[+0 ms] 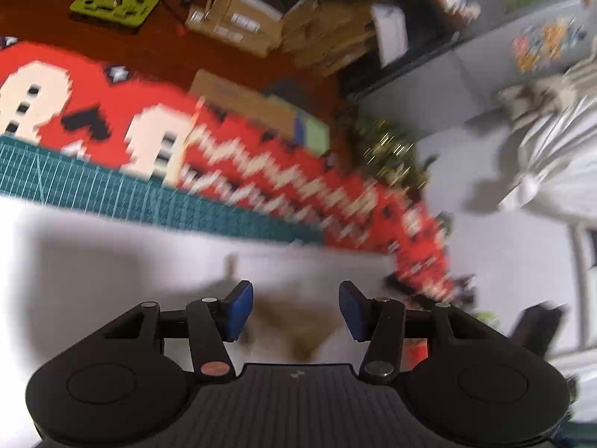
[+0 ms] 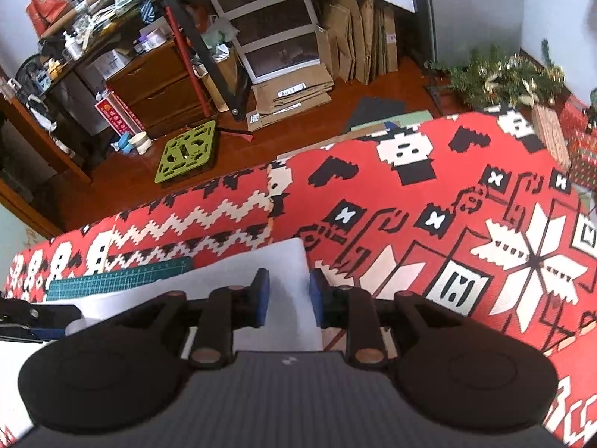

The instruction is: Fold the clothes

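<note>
White folded cloth (image 2: pixel 261 280) lies flat on the red patterned blanket (image 2: pixel 429 205), beside a teal gridded cutting mat (image 2: pixel 123 278). It looks light, soft and floppy; best pinched at an edge. Left gripper (image 1: pixel 296 311) and right gripper (image 2: pixel 287 298) both stand apart, holding nothing.

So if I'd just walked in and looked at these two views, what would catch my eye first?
Probably the loud red patterned cloth with white snowflakes and zigzags, spread over the whole surface. On it lies a plain white garment, right under the right hand-held gripper, whose blue pads stand apart above it. Behind, a bright green mat sits on the reddish wooden floor before cluttered shelves.
</note>
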`<action>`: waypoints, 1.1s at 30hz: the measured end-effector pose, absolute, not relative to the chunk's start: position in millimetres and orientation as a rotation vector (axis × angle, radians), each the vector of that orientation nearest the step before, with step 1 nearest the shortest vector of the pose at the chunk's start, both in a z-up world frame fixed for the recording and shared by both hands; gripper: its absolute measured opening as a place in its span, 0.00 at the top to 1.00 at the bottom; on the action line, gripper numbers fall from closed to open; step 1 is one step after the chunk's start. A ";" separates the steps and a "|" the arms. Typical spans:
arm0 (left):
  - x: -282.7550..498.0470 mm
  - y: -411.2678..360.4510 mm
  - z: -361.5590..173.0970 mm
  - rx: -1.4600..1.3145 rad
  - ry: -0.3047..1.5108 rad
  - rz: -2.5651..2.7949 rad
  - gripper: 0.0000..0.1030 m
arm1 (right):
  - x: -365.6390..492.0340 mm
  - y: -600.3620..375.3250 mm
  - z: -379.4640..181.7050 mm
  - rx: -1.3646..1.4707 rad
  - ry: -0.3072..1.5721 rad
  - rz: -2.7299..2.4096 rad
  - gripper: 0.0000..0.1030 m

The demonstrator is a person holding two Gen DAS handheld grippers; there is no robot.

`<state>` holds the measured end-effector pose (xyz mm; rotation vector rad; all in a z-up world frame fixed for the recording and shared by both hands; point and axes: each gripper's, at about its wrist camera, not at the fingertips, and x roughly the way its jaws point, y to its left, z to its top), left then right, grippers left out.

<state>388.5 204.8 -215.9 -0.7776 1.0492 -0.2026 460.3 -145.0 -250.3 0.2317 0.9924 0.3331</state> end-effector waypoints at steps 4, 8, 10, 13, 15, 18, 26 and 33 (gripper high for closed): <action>383.2 217.8 -205.4 -0.802 1.011 -0.156 0.49 | 461.0 -146.6 -254.6 0.240 0.997 0.333 0.73; 385.6 214.6 -225.7 -0.771 1.096 -0.140 0.51 | 456.7 -144.3 -253.1 0.241 0.991 0.333 0.72; 386.5 209.7 -236.9 -0.741 1.123 -0.139 0.52 | 454.2 -143.5 -252.9 0.242 0.988 0.332 0.72; 389.5 202.0 -249.9 -0.721 1.125 -0.136 0.58 | 456.6 -144.3 -255.6 0.251 0.989 0.322 0.72; 392.9 196.8 -252.5 -0.709 1.106 -0.147 0.95 | 460.2 -145.0 -258.0 0.257 0.989 0.321 0.72; 393.2 189.3 -238.2 -0.629 1.033 -0.159 0.96 | 462.2 -141.6 -259.2 0.229 0.980 0.343 0.87; 395.8 189.1 -249.7 -0.562 1.083 -0.126 0.85 | 460.8 -144.5 -264.1 0.263 0.965 0.311 0.82; 357.9 200.4 -238.9 -0.675 1.095 -0.191 0.67 | 434.2 -149.6 -241.8 0.205 0.943 0.327 0.77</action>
